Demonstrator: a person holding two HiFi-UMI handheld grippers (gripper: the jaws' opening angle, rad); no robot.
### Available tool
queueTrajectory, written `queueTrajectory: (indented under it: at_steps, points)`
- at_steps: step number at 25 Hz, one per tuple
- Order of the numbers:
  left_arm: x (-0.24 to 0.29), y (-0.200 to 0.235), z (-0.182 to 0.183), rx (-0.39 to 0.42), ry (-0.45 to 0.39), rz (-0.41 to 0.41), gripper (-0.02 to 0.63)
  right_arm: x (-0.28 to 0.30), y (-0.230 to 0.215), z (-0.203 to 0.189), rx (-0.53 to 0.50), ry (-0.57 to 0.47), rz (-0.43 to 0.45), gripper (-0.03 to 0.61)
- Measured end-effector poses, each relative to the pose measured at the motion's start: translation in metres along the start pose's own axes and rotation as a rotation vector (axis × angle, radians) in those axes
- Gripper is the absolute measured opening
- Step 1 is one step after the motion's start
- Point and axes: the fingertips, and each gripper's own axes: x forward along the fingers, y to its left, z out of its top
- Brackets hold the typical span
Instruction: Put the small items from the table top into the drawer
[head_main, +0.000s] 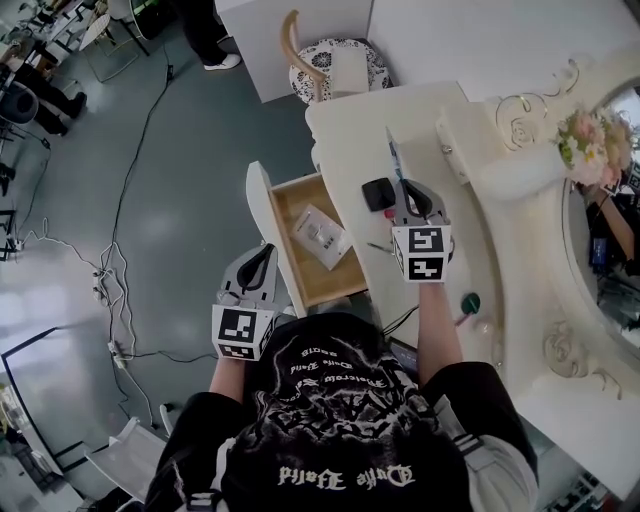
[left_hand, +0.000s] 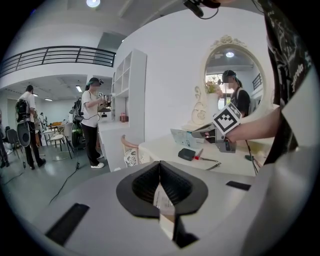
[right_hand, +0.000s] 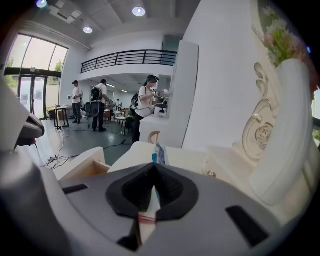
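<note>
White dresser top (head_main: 345, 140): right claw (right_hand: 154, 166) pinching thin blue-white sachet (right_hand: 159, 154), edge-on; left claw (left_hand: 160, 164) pressed together

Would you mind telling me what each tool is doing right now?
Left tool: closed; an unidentifiable pale strip shows inside it.
Right tool: closed on a thin flat packet.

Flat pale packet (head_main: 393, 155) edge-up; drawer (head_main: 315, 280) open
</note>
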Motion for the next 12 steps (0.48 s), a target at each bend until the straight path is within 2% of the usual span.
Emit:
queueTrajectory:
  at_steps: [12]
  points:
    - [-0.009,0.01,-0.002,-0.022,-0.024,-0.005,0.015,-0.021,0.041,0.037,-0.103,-0.079,0.025,0.011]
